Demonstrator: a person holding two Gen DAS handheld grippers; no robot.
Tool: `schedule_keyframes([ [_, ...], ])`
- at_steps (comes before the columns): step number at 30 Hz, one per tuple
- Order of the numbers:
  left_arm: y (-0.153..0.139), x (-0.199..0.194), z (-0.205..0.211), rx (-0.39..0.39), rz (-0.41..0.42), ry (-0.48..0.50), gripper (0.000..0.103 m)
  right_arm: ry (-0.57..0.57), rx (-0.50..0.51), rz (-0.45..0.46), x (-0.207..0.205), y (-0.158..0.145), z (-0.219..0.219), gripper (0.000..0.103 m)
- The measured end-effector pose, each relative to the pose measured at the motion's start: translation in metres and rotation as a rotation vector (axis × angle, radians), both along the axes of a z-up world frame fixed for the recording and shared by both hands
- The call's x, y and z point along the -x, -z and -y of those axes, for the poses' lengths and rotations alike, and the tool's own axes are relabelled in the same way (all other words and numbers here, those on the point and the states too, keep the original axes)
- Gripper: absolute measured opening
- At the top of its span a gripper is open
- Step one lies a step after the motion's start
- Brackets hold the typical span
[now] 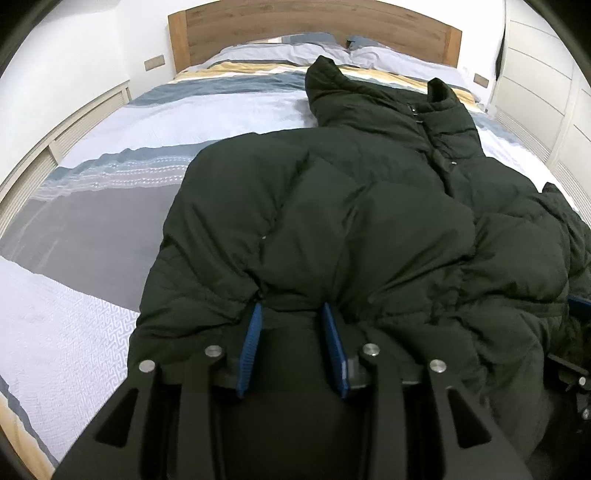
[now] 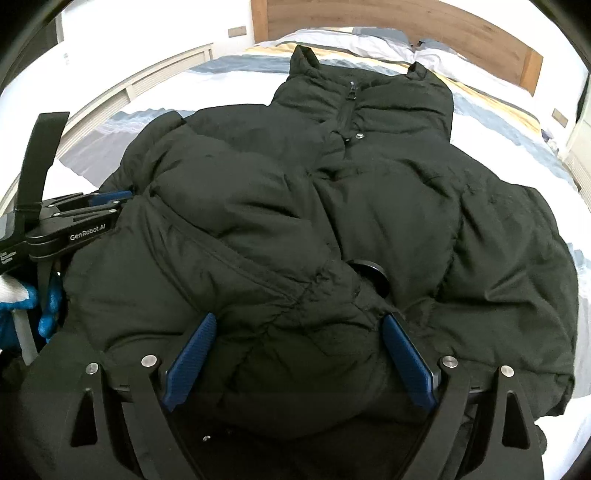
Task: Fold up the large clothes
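Observation:
A dark green puffer jacket (image 1: 351, 206) lies front up on the bed, collar toward the headboard, its zip (image 2: 349, 110) closed. The left sleeve is folded across the chest. My left gripper (image 1: 291, 306) sits at the near hem, blue pads narrowly apart, with puckered fabric pinched between them. From the right wrist view, that left gripper (image 2: 118, 201) shows at the jacket's left edge. My right gripper (image 2: 299, 317) stands wide, a thick bulge of the jacket (image 2: 295, 221) filling the gap between its pads without visible squeezing. A round cuff opening (image 2: 369, 271) shows just beyond it.
The bed (image 1: 92, 166) has a blue, grey and yellow striped cover, a wooden headboard (image 1: 314, 29) and pillows (image 1: 295, 48) at the far end. White slatted panelling (image 1: 55, 129) runs along the left, white cupboards (image 1: 546, 74) on the right. A blue-gloved hand (image 2: 22, 302) holds the left gripper.

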State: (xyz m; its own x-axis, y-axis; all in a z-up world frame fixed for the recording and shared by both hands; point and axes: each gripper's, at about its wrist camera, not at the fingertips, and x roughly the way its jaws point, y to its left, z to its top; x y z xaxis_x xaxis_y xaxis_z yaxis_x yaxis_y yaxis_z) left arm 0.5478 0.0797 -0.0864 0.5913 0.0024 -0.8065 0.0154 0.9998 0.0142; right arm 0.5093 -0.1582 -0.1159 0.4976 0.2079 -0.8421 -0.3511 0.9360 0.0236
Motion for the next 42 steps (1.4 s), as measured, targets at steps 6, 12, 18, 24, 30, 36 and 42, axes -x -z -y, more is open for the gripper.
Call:
schedule_keyframes([
  [6, 0.0, 0.003, 0.0, -0.005, -0.008, -0.015, 0.037, 0.002, -0.018, 0.001, 0.0, 0.008, 0.004, 0.091],
  [12, -0.001, 0.008, 0.005, -0.047, -0.005, -0.012, 0.038, 0.025, 0.001, 0.026, 0.011, 0.012, 0.001, 0.091],
  [18, -0.006, 0.021, 0.004, -0.054, -0.03, 0.0, 0.043, 0.067, 0.0, -0.019, 0.022, 0.013, 0.007, 0.091],
  [24, -0.009, 0.032, 0.003, -0.047, -0.03, -0.008, 0.045, 0.058, 0.049, -0.037, 0.032, 0.012, 0.005, 0.091],
  [30, -0.027, 0.04, -0.02, 0.106, -0.071, -0.038, 0.045, 0.017, 0.057, -0.076, 0.036, 0.009, 0.007, 0.092],
  [36, -0.093, 0.062, -0.095, 0.371, 0.021, -0.248, 0.045, -0.044, 0.066, -0.103, 0.045, -0.011, 0.02, 0.092],
  [42, -0.125, 0.065, -0.139, 0.509, 0.076, -0.453, 0.049, 0.004, 0.017, -0.079, 0.05, -0.036, 0.058, 0.092],
])
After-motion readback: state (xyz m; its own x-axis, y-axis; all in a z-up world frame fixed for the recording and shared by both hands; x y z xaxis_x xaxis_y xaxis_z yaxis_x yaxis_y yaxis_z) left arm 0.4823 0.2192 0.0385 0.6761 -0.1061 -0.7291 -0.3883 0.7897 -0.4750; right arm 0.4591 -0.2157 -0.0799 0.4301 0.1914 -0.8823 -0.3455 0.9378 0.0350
